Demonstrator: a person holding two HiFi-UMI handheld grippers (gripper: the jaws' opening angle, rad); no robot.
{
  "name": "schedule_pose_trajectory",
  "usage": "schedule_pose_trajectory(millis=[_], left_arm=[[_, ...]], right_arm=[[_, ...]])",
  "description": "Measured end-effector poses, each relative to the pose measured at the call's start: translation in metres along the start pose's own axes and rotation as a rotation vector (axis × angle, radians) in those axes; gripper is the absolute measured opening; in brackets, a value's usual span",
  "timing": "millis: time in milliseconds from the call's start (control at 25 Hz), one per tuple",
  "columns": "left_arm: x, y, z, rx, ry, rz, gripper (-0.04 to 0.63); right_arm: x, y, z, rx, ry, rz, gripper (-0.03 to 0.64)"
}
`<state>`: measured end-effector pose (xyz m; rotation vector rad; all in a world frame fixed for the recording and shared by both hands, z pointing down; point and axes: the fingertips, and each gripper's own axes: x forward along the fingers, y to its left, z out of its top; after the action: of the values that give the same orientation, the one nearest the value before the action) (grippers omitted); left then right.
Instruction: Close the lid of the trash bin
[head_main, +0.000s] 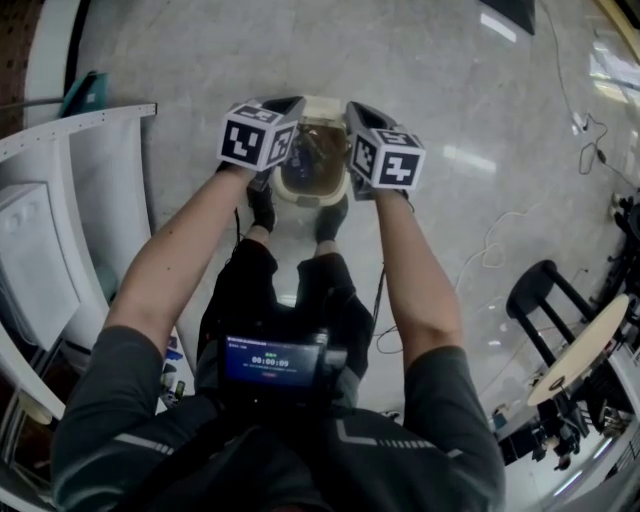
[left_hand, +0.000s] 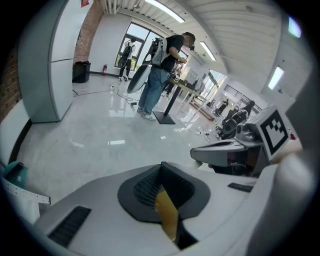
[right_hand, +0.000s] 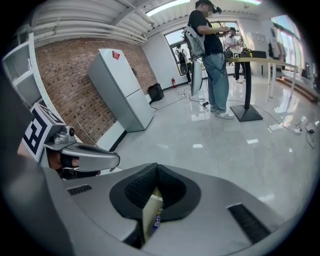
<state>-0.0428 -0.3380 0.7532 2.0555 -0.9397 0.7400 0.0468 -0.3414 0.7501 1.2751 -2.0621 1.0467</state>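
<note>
Nearest to us, a small screen sits at our chest, and past it our two shoes stand on the glossy grey floor. Just beyond the toes, at twelve o'clock from the shoes, stands the cream trash bin. Both tools are over it, the left gripper at the bin's ten o'clock edge and the right gripper at its two o'clock edge. We cannot tell from the head view whether either one touches the bin or its lid. In the left gripper view, the left gripper has its jaws drawn together, the dark pads meeting in a point. Only a thin slit is left at six o'clock, and through it shows a yellowish strip of the trash bin. In the right gripper view, the right gripper is likewise clenched, and its slit shows a pale strip of the trash bin with some blue print. Neither clearly grips anything. Each tool sees the other close alongside. Farther off, at ten o'clock in the right gripper view, a white cabinet stands against a brick wall. At one o'clock a person stands at a tall table.
</note>
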Motion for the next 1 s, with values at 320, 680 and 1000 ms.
schedule_pose_trajectory(millis=[320, 680, 1000], left_arm=[[-0.013, -0.018, -0.026, -0.027, 0.022, -0.023, -0.003], [-0.018, -0.030, -0.089, -0.001, 0.083, -0.020, -0.003], [-0.014, -0.048, -0.148, 0.051, 0.197, -0.038, -0.003]], right_arm=[[-0.018, 0.009, -0.031, -0.022, 0.032, -0.014, 0.003], [-0.030, 0.021, -0.096, 0.013, 0.108, 0.000, 0.003], [-0.034, 0.028, -0.156, 0.049, 0.190, -0.009, 0.003]])
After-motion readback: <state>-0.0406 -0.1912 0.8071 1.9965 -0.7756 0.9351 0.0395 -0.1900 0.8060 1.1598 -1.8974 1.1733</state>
